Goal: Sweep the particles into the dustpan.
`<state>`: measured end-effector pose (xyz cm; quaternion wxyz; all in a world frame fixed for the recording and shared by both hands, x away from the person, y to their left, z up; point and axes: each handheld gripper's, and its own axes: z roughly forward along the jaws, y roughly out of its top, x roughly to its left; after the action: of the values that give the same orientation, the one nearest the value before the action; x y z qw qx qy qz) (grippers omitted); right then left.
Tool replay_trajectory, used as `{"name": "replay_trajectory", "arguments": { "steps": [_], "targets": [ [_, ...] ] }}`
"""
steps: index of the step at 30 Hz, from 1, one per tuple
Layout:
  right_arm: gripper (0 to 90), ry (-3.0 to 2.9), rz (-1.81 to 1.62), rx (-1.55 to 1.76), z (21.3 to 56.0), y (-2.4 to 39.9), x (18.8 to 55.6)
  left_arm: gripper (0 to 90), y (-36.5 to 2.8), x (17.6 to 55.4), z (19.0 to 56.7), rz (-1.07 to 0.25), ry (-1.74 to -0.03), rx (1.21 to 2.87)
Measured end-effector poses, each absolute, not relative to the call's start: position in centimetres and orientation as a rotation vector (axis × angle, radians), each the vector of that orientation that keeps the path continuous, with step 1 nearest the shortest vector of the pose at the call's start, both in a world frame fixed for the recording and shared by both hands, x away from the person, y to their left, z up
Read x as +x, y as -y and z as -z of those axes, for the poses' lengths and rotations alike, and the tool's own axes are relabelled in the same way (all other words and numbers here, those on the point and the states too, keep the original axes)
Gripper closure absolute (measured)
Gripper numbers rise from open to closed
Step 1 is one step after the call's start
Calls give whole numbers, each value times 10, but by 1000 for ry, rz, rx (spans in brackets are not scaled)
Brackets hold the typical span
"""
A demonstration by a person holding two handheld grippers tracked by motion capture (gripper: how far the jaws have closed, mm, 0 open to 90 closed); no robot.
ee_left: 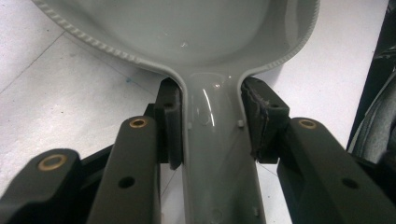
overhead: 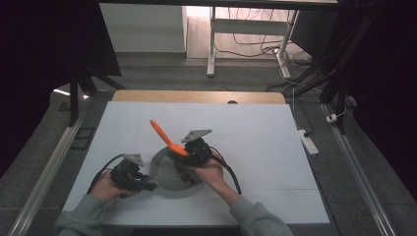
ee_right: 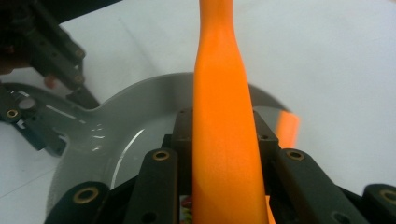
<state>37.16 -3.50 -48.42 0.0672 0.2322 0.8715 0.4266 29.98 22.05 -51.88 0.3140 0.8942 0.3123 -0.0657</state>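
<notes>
- The left gripper lies low on the white table, at the near left, held in the person's left hand.
- Its jaws are closed on the handle of a grey pan; in the left gripper view one pad presses each side of the handle just where it meets the bowl.
- The pan sits flat on the table between the two hands, its handle pointing toward the left gripper.
- The pan's rim has a fine ribbed edge, and its inner wall is glossy, seen in the left gripper view.
- The right gripper hangs over the pan's right side, held in the right hand.
- Its jaws are clamped on an orange spatula, gripping the shaft from both sides in the right gripper view.
- The spatula's handle runs up and away to the left, past the pan's far rim, tilted rather than upright.
- Its lower end dips toward the pan, under the gripper; whether it touches the pan cannot be told.
- Some small red bits lie inside the pan, just beside the right hand; what they are is too small to tell.
- In the right gripper view the left gripper shows farther off at the upper left, at the end of the pan's handle.
</notes>
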Motion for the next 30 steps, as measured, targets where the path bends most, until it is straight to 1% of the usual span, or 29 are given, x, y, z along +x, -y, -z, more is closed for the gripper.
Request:
{"name": "replay_trajectory", "arguments": {
  "steps": [8, 14, 25, 30],
  "targets": [
    [708, -2557, -1258, 765, 475, 60, 384, 615, -221, 300, 519, 174, -824, 2353],
    [708, -2519, -1228, 834, 476, 80, 391, 615, -221, 299, 519, 171, -828, 2349],
    [707, -2496, -1128, 929, 487, 116, 386, 615, -220, 298, 518, 166, -830, 2350],
    [708, -2506, -1108, 958, 490, 119, 384, 615, -220, 298, 518, 167, -828, 2353]
  ]
}}
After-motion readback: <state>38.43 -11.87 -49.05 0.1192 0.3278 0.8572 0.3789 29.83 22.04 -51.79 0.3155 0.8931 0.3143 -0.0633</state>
